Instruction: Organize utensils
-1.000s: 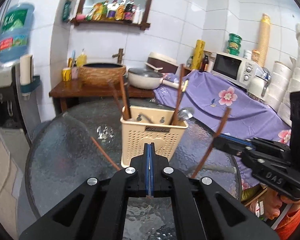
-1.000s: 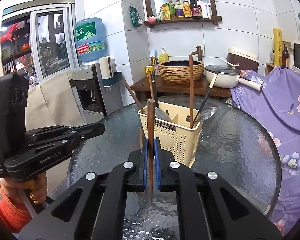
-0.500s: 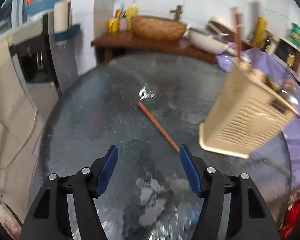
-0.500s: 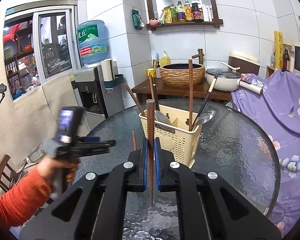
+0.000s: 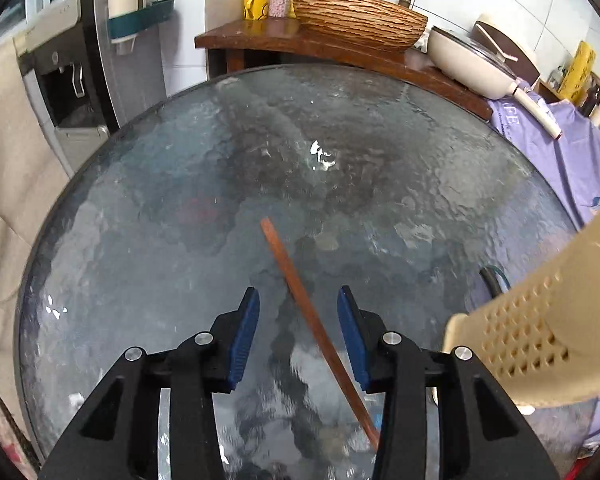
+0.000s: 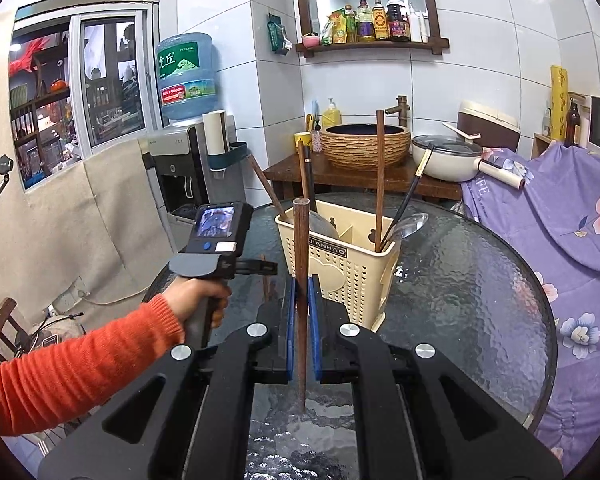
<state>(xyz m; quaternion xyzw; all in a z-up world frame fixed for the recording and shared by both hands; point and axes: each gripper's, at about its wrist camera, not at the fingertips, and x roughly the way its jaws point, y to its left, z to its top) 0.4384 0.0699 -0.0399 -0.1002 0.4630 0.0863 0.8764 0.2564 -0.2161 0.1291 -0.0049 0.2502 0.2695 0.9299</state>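
Observation:
A brown wooden chopstick point(image 5: 278, 248) lies slantwise on the glass table point(image 5: 140, 200). My left gripper point(image 5: 297, 292) hangs low over it, pointing steeply down. Its jaws are closing with the chopstick between the blue pads point(image 5: 242, 328), which do not touch it. The cream perforated utensil holder point(image 5: 540, 328) stands close on its right. In the right wrist view that holder point(image 6: 340, 264) has several chopsticks and a spoon in it. My right gripper point(image 6: 300, 280) is shut on an upright dark wooden chopstick point(image 6: 300, 236) in front of the holder. A hand in an orange sleeve holds the left gripper point(image 6: 266, 268) to its left.
A water dispenser point(image 6: 188, 168) stands left of the table. Behind the table, a wooden side table point(image 6: 300, 172) carries a woven basin point(image 6: 366, 144) and a cream pan point(image 6: 448, 160). A purple flowered cloth point(image 6: 560, 220) covers the right side.
The left gripper swung left and down from facing the holder to just above the table, opened, then narrowed around the lying chopstick. The right gripper kept still with its chopstick.

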